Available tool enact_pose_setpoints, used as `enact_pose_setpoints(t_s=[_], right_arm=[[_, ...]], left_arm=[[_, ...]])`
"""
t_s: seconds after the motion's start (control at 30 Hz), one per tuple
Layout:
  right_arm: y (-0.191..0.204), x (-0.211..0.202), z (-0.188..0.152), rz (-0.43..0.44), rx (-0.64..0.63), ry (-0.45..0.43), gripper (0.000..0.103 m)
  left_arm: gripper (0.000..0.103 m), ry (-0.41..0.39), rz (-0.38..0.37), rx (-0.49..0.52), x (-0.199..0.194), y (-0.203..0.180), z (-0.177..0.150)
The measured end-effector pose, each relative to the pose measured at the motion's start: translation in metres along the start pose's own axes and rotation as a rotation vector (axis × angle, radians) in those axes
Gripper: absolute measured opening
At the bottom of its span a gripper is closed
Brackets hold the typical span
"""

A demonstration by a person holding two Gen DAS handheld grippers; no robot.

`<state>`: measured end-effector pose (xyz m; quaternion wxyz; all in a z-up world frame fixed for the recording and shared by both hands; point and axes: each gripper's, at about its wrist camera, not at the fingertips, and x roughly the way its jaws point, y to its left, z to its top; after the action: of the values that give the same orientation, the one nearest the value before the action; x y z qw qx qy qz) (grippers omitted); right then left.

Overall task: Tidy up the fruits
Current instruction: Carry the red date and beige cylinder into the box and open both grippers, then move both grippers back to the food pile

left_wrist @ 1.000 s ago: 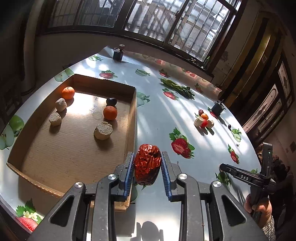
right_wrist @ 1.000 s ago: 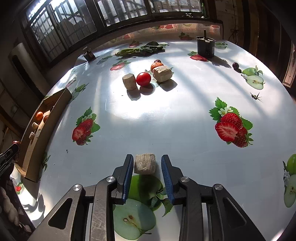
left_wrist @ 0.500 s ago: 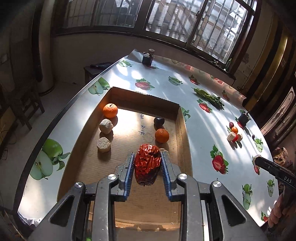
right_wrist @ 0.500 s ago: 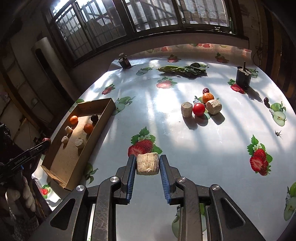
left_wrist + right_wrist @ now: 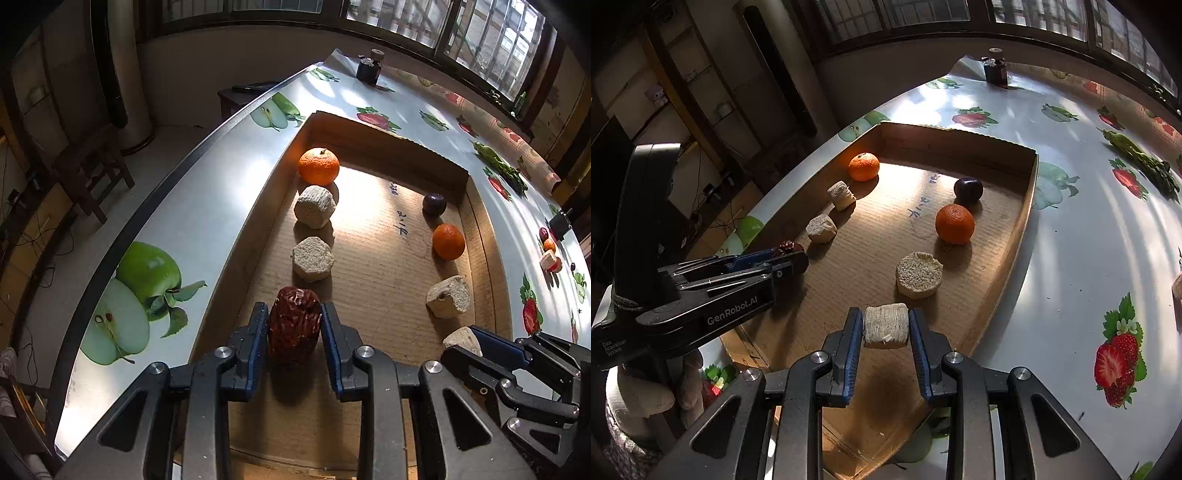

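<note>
Leftmost, the left gripper [image 5: 294, 334] is clamped on a wrinkled red date [image 5: 294, 325], which sits low over the near left part of the cardboard tray [image 5: 384, 147]; whether the date touches the tray floor I cannot tell from either view. Just ahead of it along the tray's left wall runs a row: a pale hexagonal block [image 5: 313, 258], a second pale block [image 5: 314, 206] and a mandarin [image 5: 318, 166] in the far left corner, the last two about touching.

Across the tray, near its right wall, a dark plum [image 5: 434, 204] lies farthest back, then a smaller orange [image 5: 448, 242], then a pale cut piece [image 5: 448, 302] with its flat face up.

Next, the right gripper [image 5: 885, 328] is closed on a pale ribbed cylinder [image 5: 886, 325], held over the near right part of the tray, just in front of that cut piece. In the left wrist view this gripper enters from the lower right, its blue pads [image 5: 496, 345] alongside the cylinder.

Further right, on the fruit-printed tablecloth [image 5: 1071, 240], a bundle of green vegetables [image 5: 1141, 157] lies well apart from the tray, and a small cluster of fruit [image 5: 549, 254] sits near the table's far right edge.
</note>
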<state>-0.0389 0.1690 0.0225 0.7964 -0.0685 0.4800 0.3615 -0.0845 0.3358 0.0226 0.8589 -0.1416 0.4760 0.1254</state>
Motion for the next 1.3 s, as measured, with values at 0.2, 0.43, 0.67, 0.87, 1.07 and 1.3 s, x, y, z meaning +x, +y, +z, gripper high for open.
enact_pose_setpoints(t_s=[0.2, 0.43, 0.67, 0.87, 1.07, 1.3], right_arm=[[0.000, 0.004, 0.000, 0.003, -0.006, -0.023, 0.029], [-0.010, -0.063, -0.017, -0.039, 0.059, -0.169, 0.034], [-0.039, -0.105, -0.059, -0.101, 0.196, -0.257, 0.042], [-0.058, -0.118, -0.093, -0.147, 0.266, -0.278, 0.041], [-0.076, -0.130, -0.110, -0.145, 0.328, -0.291, 0.041], [-0.083, -0.142, -0.118, -0.149, 0.350, -0.323, 0.041]], left_arm=[[0.044, -0.073, -0.034, -0.043, -0.025, 0.008, -0.004], [0.079, -0.226, -0.001, -0.084, -0.082, -0.008, -0.021], [0.090, -0.345, 0.015, 0.011, -0.121, -0.067, -0.054], [0.090, -0.408, 0.144, 0.141, -0.136, -0.113, -0.072], [0.090, -0.397, 0.164, 0.191, -0.137, -0.132, -0.082], [0.090, -0.399, 0.166, 0.216, -0.140, -0.145, -0.087]])
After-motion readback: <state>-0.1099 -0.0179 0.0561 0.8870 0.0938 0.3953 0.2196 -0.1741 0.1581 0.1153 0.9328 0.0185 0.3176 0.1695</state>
